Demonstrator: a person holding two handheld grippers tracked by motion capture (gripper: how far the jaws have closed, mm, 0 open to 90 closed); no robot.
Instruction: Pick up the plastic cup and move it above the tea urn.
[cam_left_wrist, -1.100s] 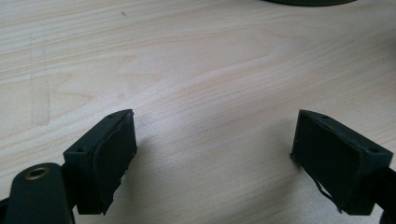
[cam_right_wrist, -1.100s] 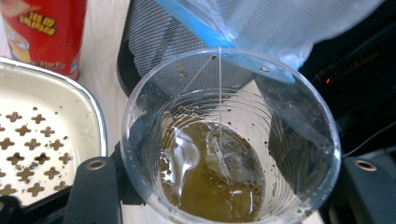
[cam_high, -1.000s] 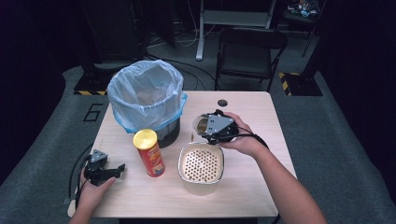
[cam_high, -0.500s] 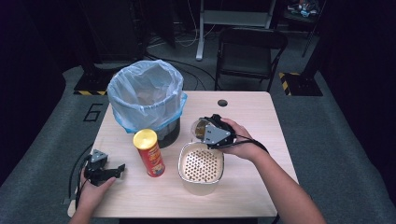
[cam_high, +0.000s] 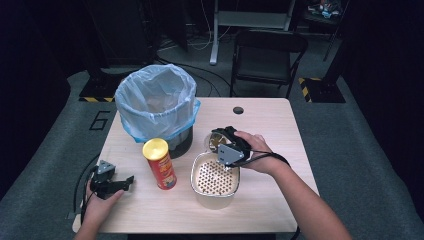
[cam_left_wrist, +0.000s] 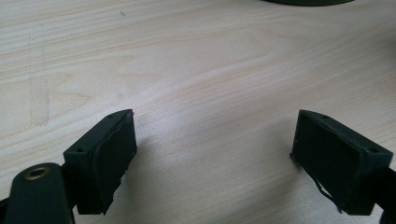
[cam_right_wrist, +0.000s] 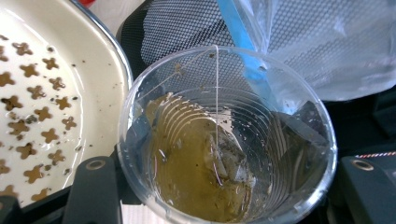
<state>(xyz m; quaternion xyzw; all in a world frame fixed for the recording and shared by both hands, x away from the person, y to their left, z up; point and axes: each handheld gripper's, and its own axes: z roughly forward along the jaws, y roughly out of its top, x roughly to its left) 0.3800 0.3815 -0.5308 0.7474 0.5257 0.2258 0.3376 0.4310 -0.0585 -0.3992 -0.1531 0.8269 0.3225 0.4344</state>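
Cup: one clear plastic cup (cam_right_wrist: 227, 135) is clamped between the fingers of the right gripper (cam_high: 227, 145); it holds brownish liquid and a tea bag (cam_right_wrist: 224, 161) on a string. In the high view the cup (cam_high: 217, 140) sits at about the desk's middle, tilted, at 12 o'clock from the strainer bowl.
Right fingers: closed narrowly on the cup's wall, one on each side.
Left fingers: the left gripper (cam_high: 111, 181) rests at 8 o'clock on the desk (cam_high: 260, 117); its fingers (cam_left_wrist: 107, 161) stand wide apart with only bare wood between them.
Obstacles: one white strainer bowl (cam_high: 215, 173) with a perforated floor lies just beside the cup, its rim touching or nearly touching it. One bin (cam_high: 156, 107) lined with a pale blue bag stands at 10 o'clock from the cup, near it; in the right gripper view its mesh wall and bag (cam_right_wrist: 327, 46) rise right behind the cup.
Count: one red crisp can with a yellow lid (cam_high: 159, 163), upright, between the left gripper and the bowl; one cup, one bowl, one bin, two grippers.
Edges: the bowl sits near the desk's 6 o'clock edge.
Open room: bare wood from 1 to 4 o'clock, with one dark cable hole (cam_high: 238, 110) at 12 o'clock; a folding chair (cam_high: 267, 52) stands beyond the far edge.
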